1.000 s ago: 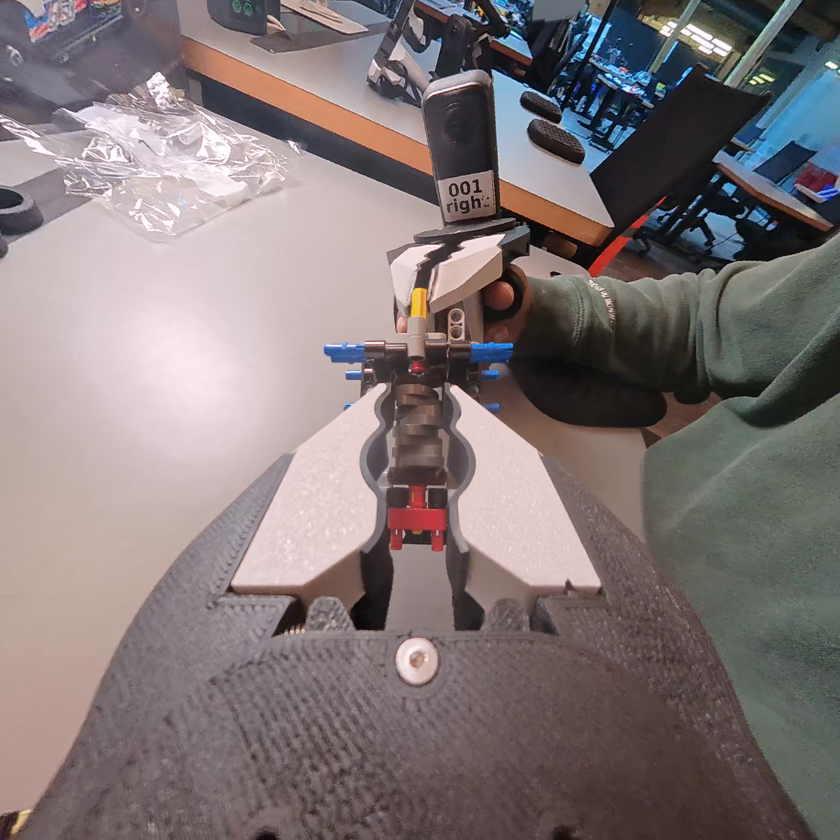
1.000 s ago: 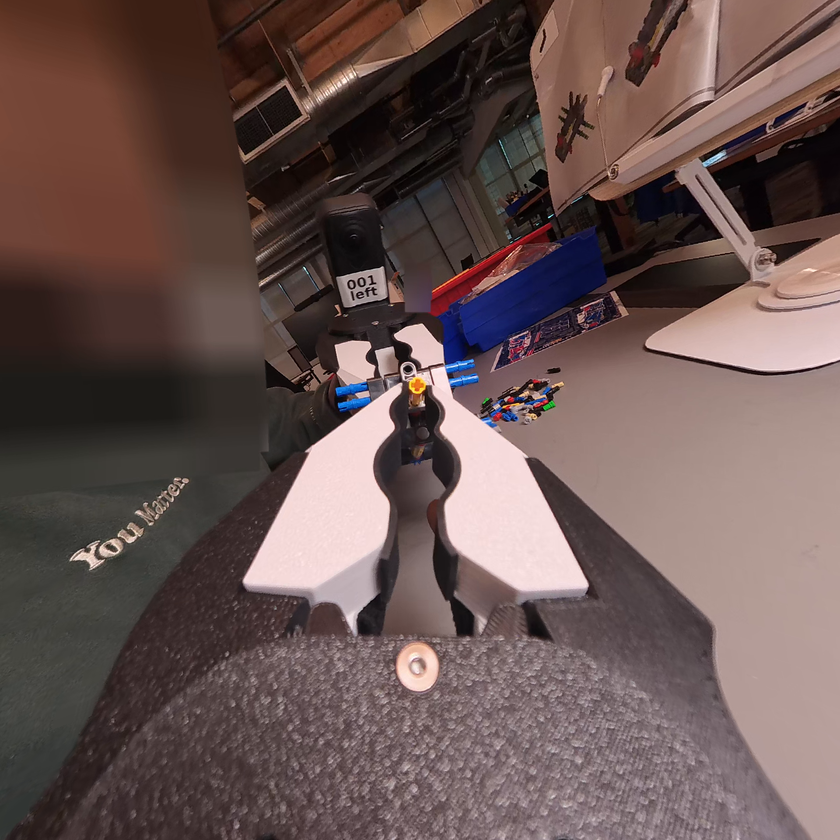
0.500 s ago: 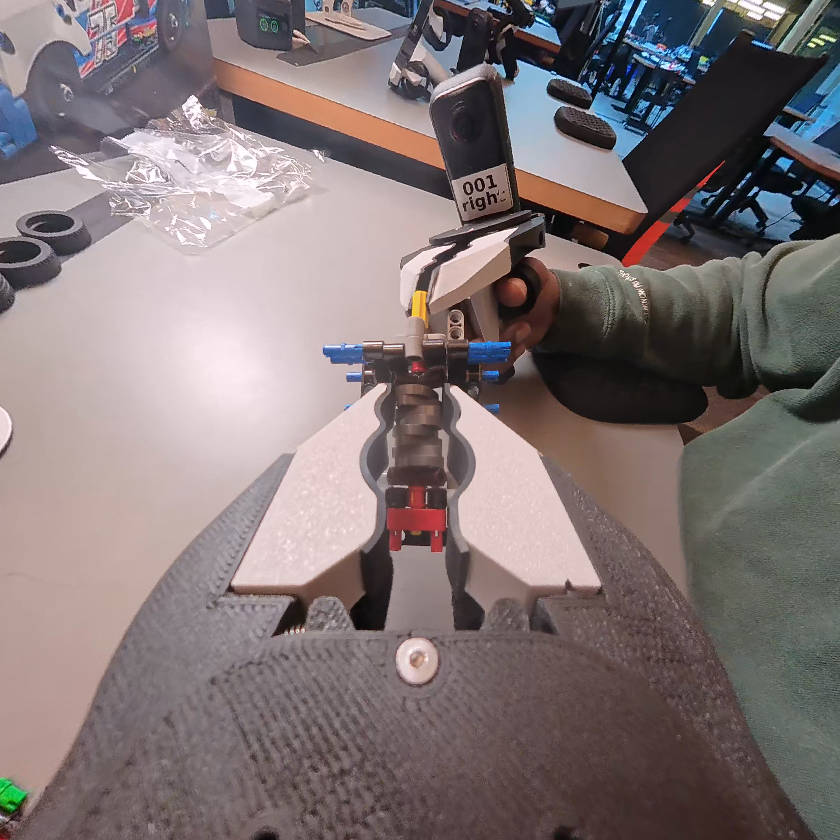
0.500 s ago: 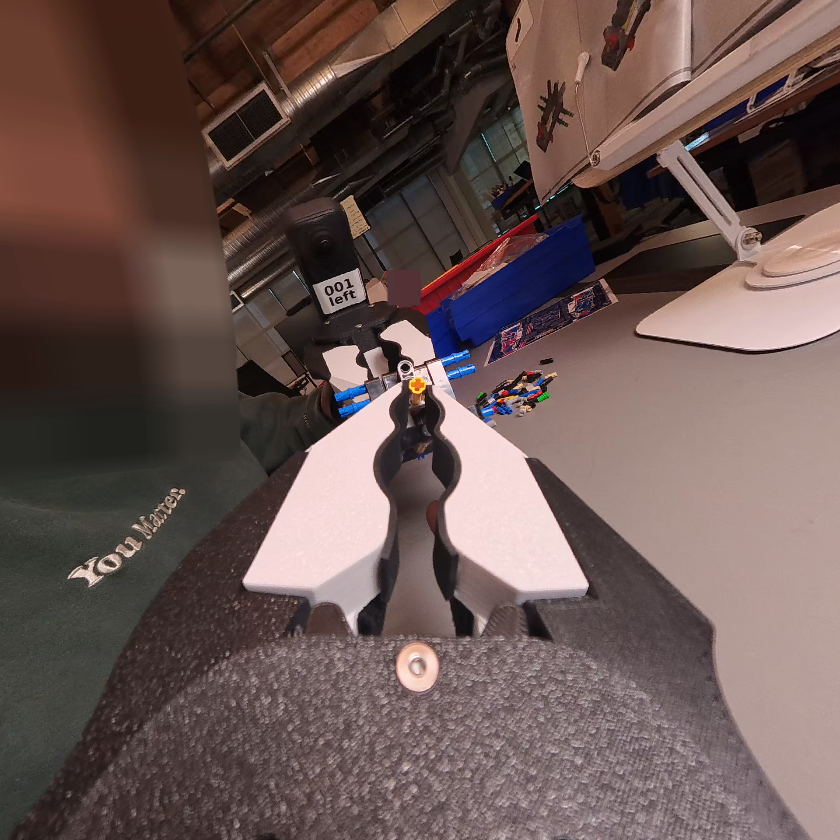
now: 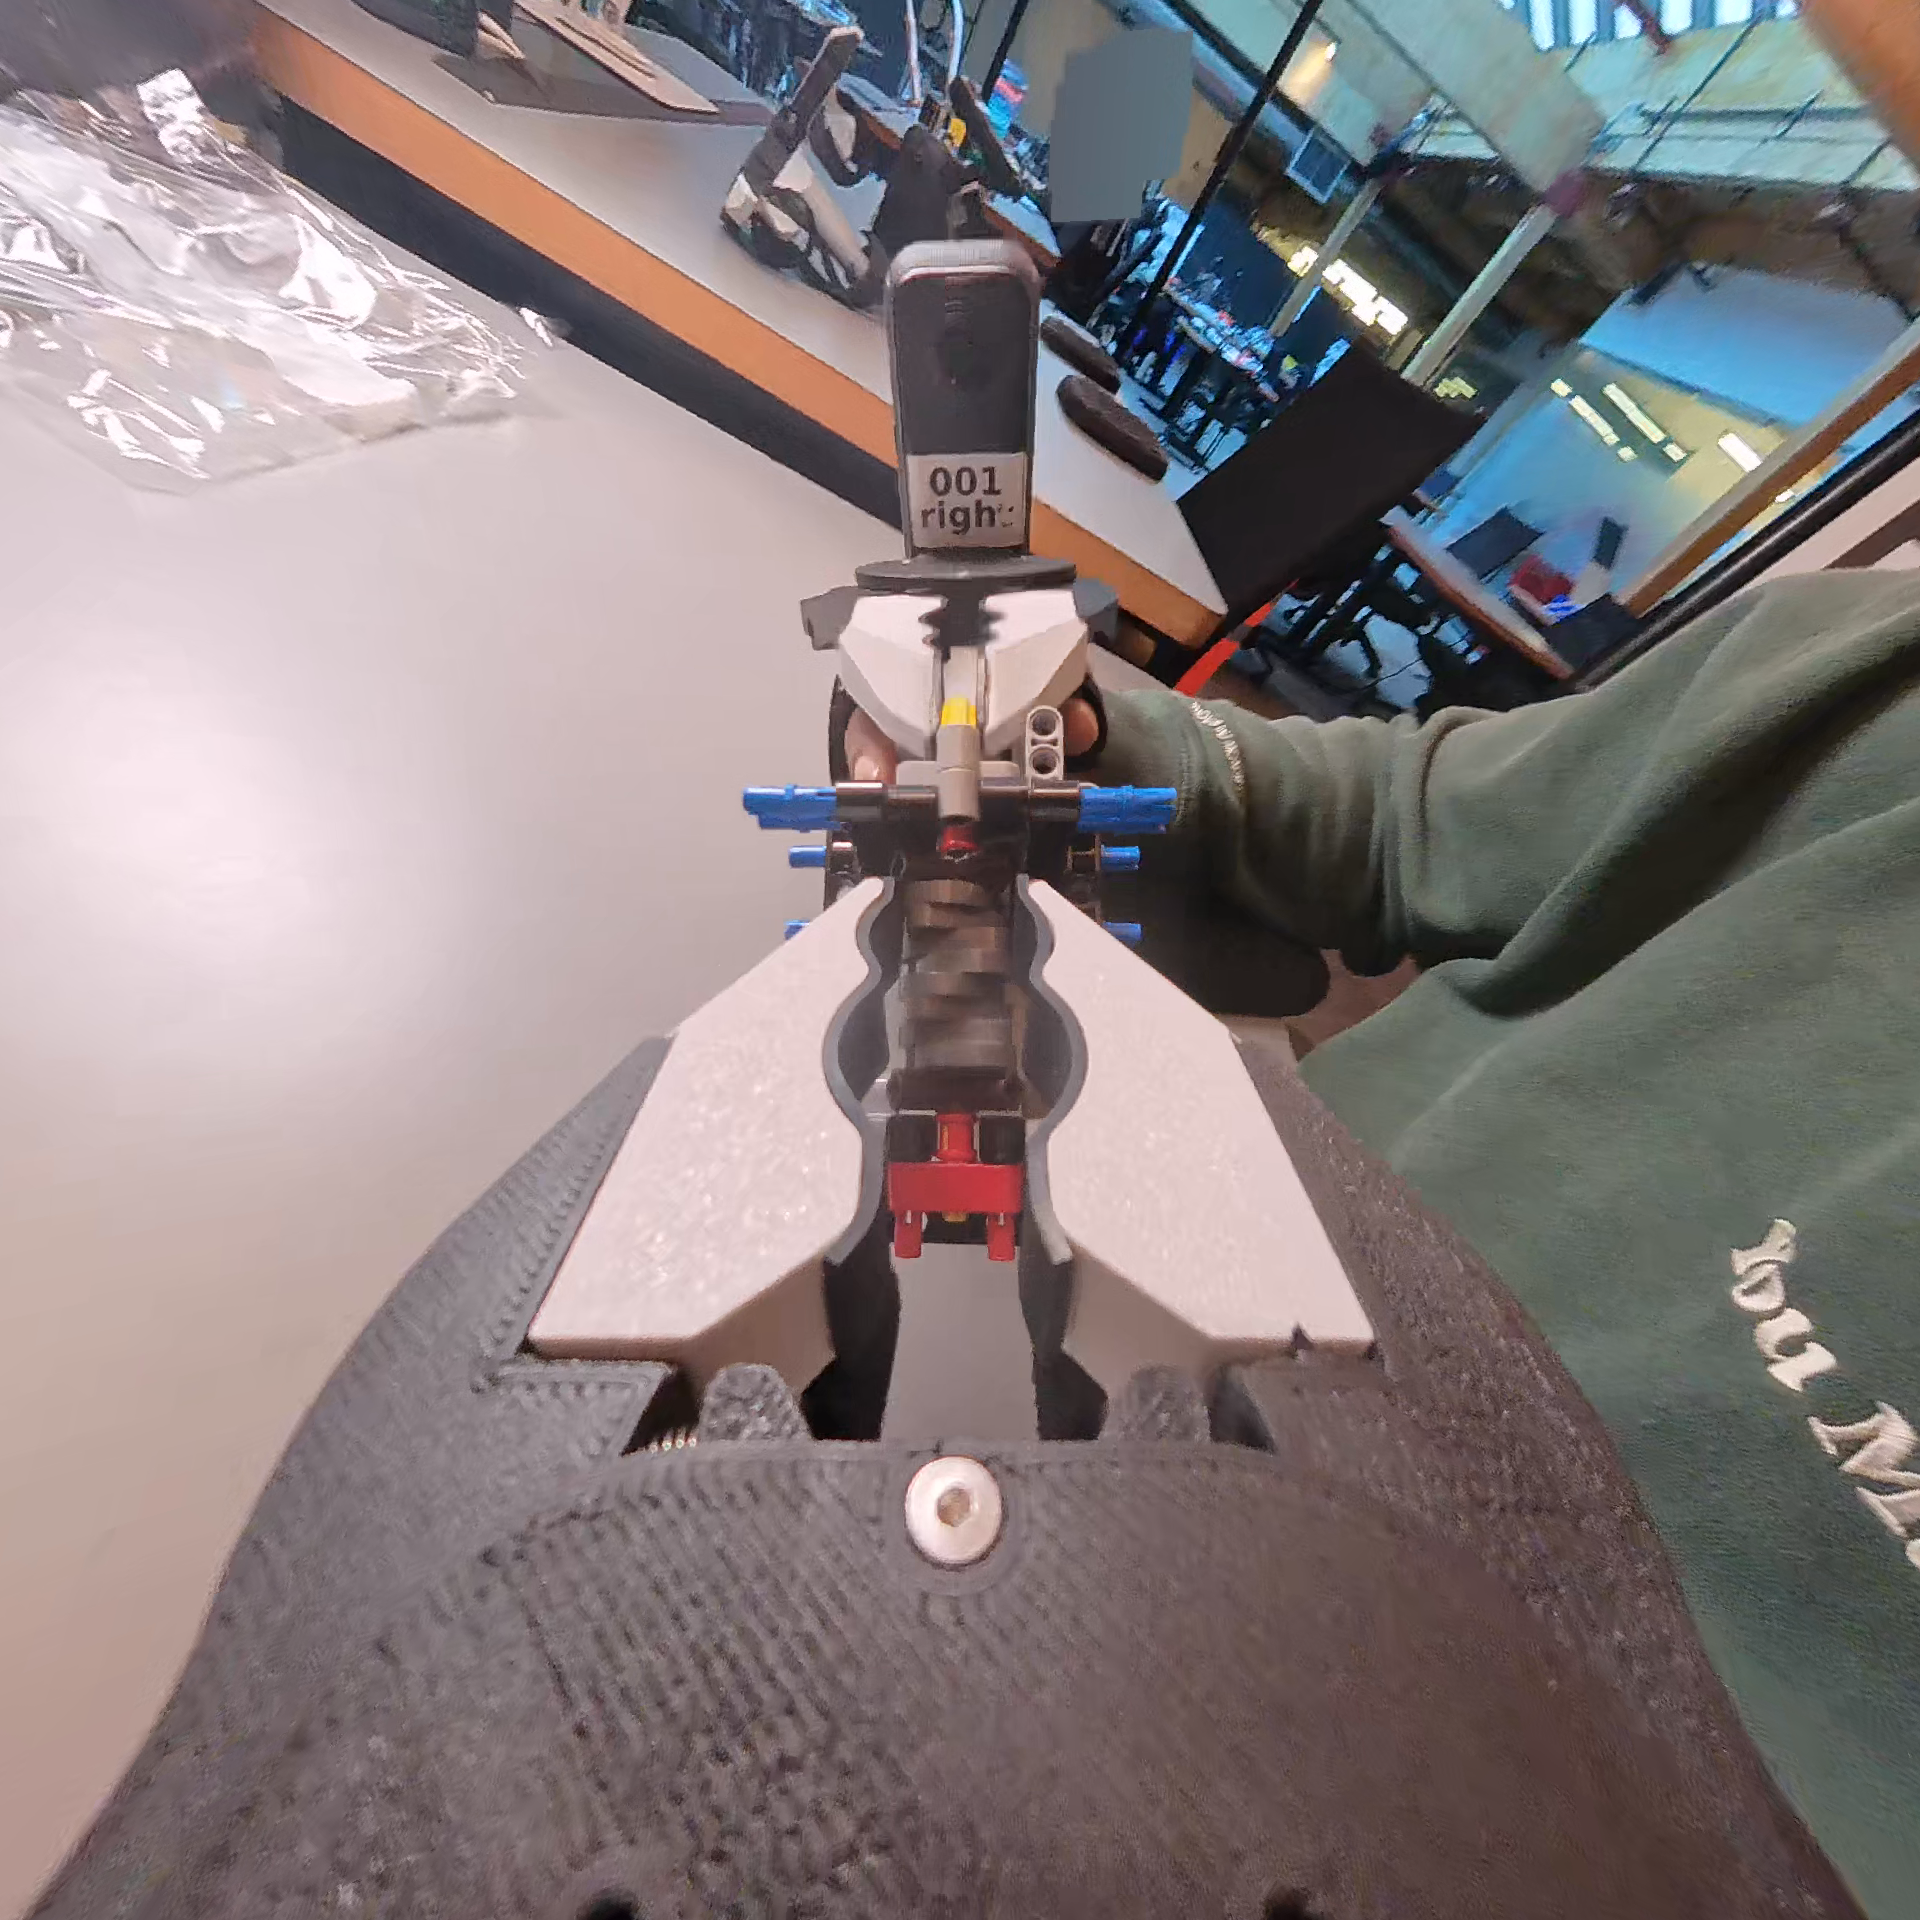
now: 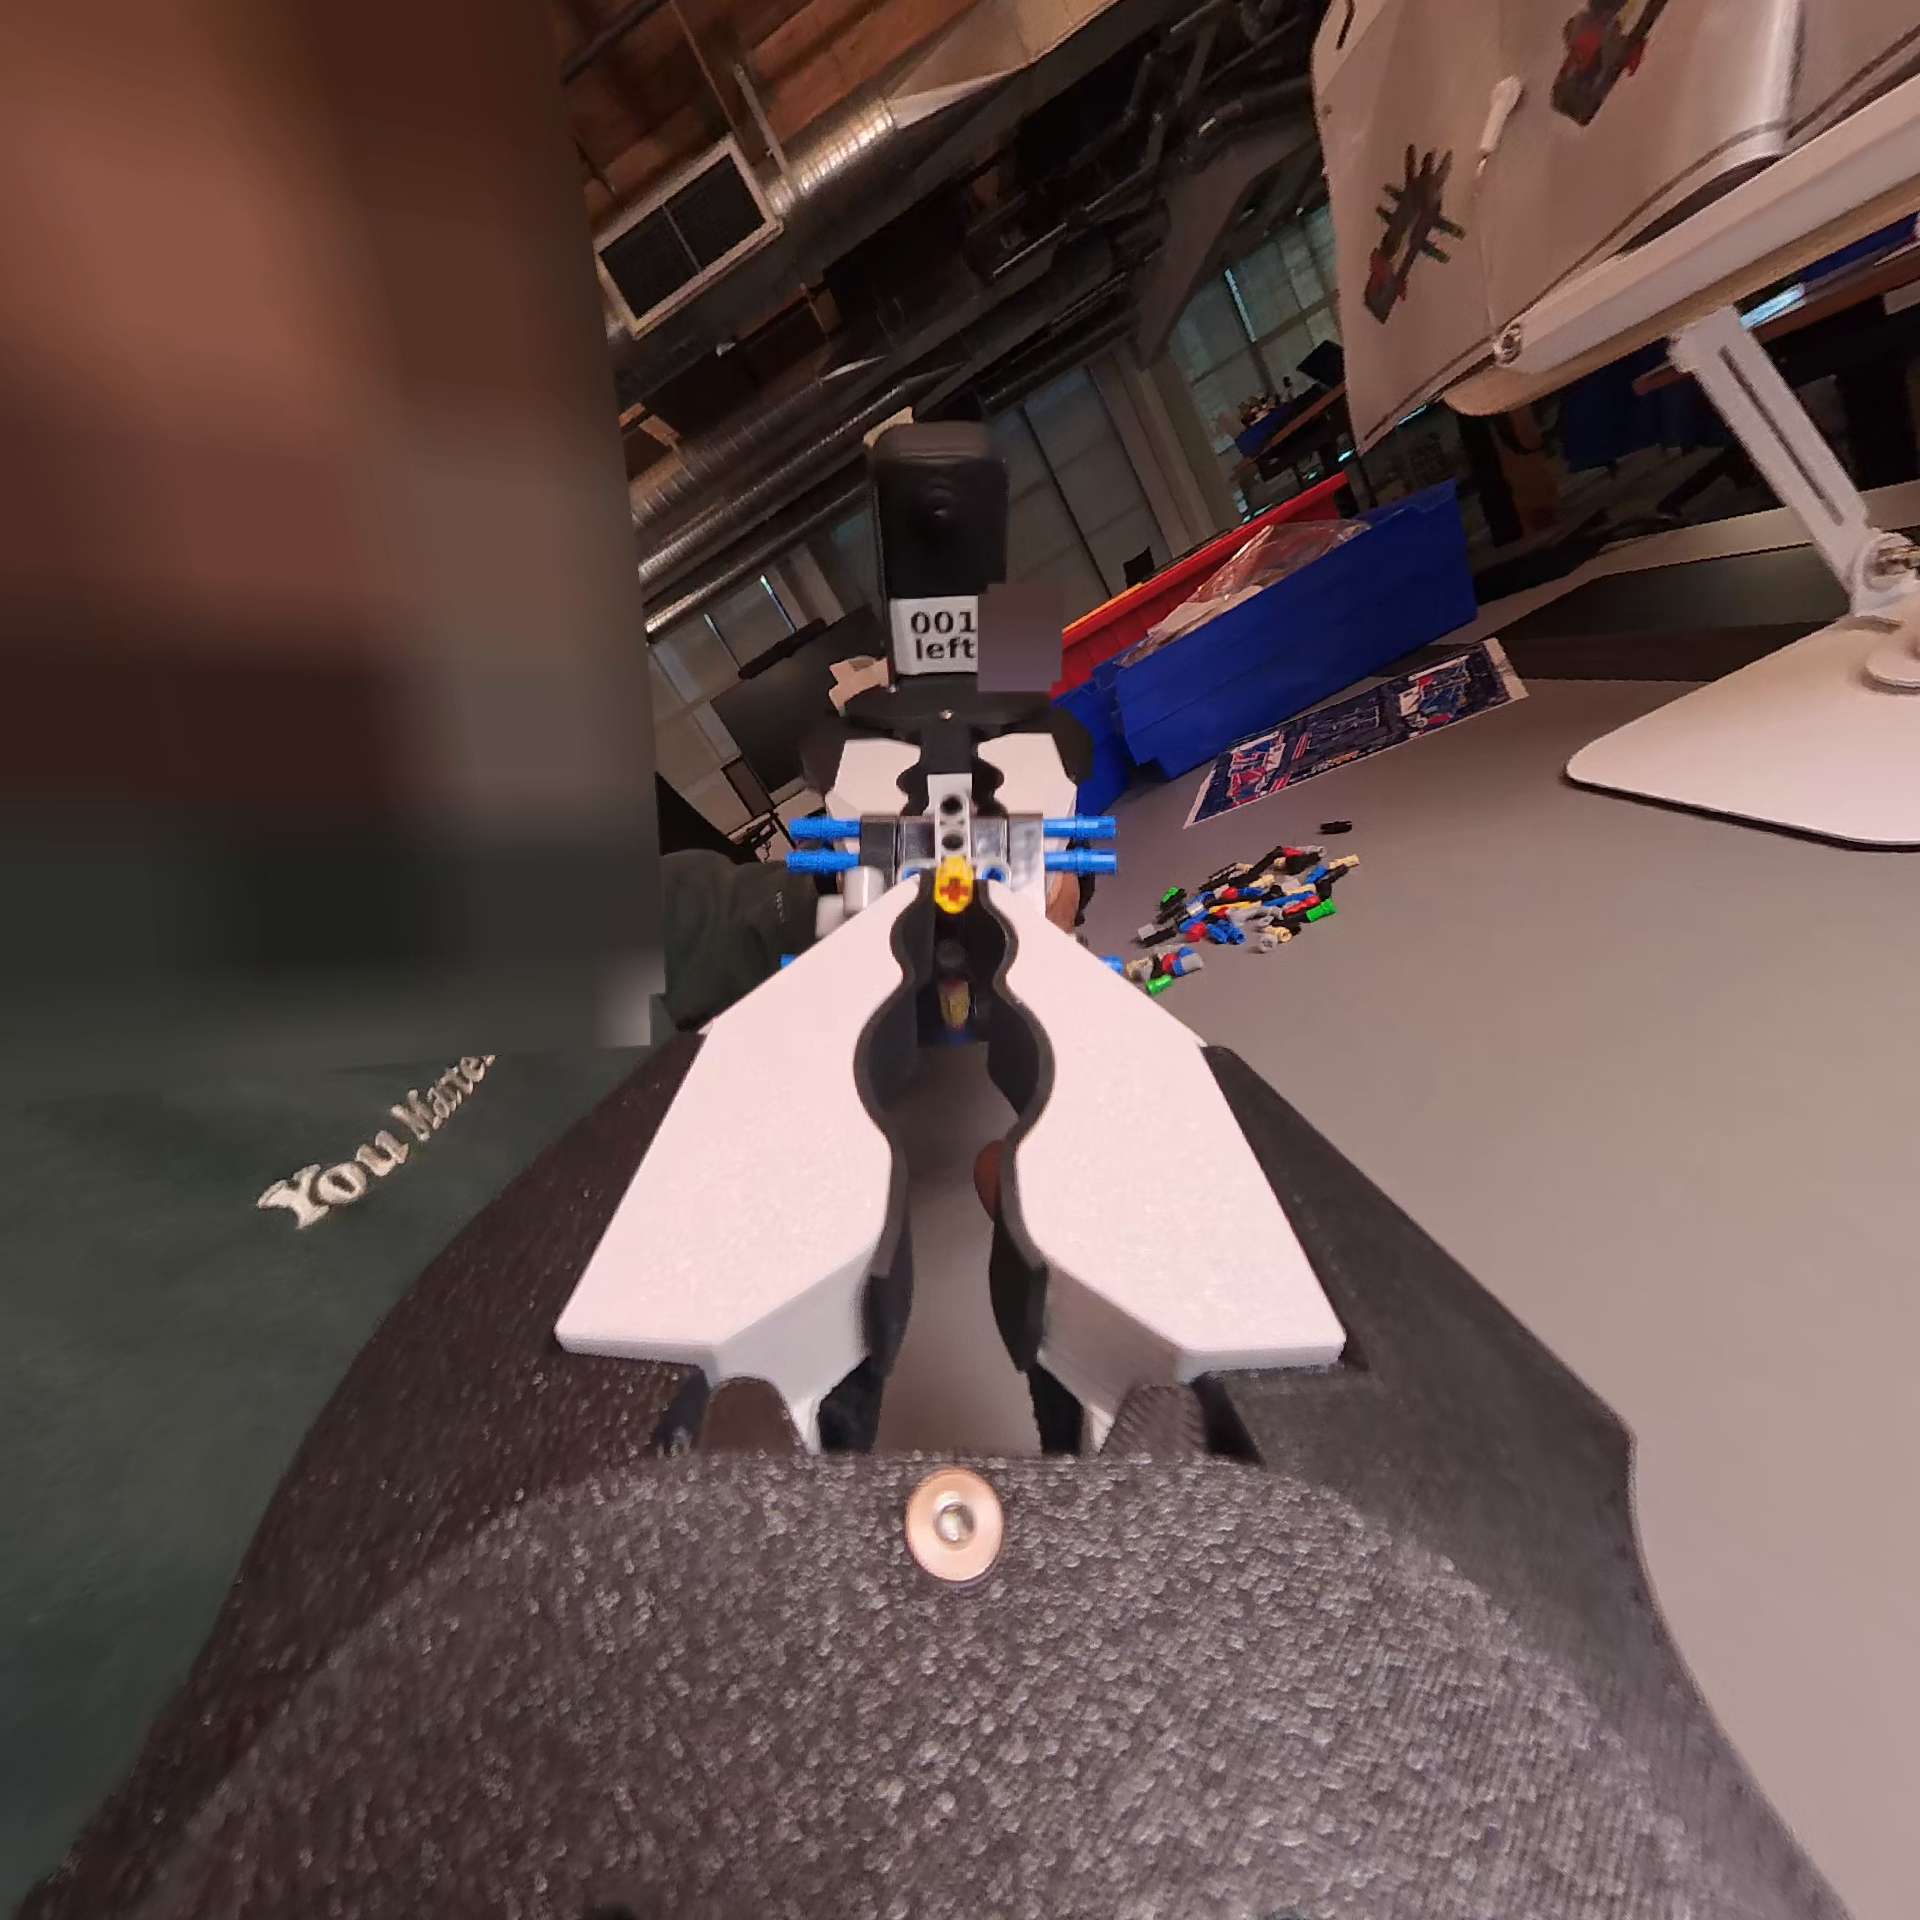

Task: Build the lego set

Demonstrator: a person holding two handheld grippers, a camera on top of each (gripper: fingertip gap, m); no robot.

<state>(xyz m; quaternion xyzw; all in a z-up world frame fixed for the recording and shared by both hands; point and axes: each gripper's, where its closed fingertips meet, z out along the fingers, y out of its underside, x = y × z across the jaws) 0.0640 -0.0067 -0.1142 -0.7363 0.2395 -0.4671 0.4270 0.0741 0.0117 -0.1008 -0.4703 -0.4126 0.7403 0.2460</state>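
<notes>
Background stuff from my seat: crinkly clear plastic bags [image 5: 208, 301] up at 10 o'clock, black office chair [image 5: 1309, 488] around 1, blue bins [image 6: 1288, 634] at 1 o'clock, white stand base [image 6: 1756, 748] over at 2.

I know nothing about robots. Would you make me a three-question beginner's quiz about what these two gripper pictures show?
1. True or false: the left gripper is shut on the lego assembly.
2. What colour is the axle tip pinched by the right gripper? A) green B) yellow C) white
3. Fill in: the pile of loose lego pieces lies on the grey ____.

Key: 1 true; 2 B, the yellow-tipped axle; 3 table.
</notes>
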